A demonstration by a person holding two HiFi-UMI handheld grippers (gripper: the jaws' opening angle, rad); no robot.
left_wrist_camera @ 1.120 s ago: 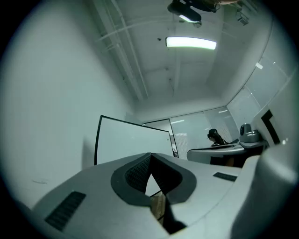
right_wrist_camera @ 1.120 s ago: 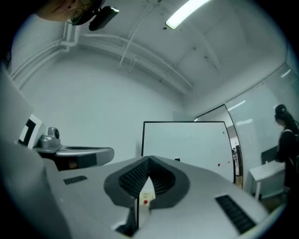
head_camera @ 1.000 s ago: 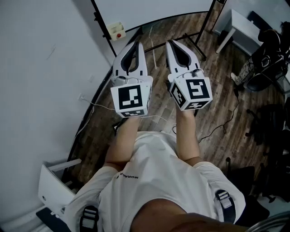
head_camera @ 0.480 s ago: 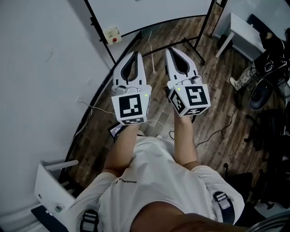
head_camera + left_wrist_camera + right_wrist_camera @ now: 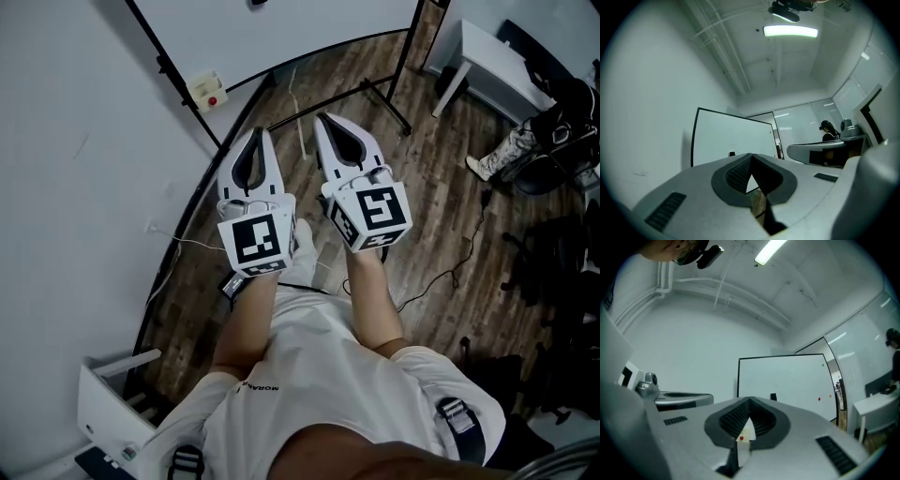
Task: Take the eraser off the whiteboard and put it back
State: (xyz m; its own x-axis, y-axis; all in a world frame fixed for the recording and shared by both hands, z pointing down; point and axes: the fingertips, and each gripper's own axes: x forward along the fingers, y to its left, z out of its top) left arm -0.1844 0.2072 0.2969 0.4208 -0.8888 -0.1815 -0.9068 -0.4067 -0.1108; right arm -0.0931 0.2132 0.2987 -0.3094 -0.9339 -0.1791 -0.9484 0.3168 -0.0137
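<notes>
Left tool (image 5: 255,133) and right tool (image 5: 324,118) are both pressed together with nothing in them, side by side, aimed at the whiteboard (image 5: 300,28). Eraser (image 5: 773,397) is a small dark block on the board, well apart, ahead of both tips. White wall (image 5: 75,187) left, wood floor (image 5: 441,187) below, white surface (image 5: 487,56) far right.

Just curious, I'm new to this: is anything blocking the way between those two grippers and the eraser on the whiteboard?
Nothing visible does. The eraser sits on the whiteboard, ahead of the left gripper and right gripper, with only open air between.
</notes>
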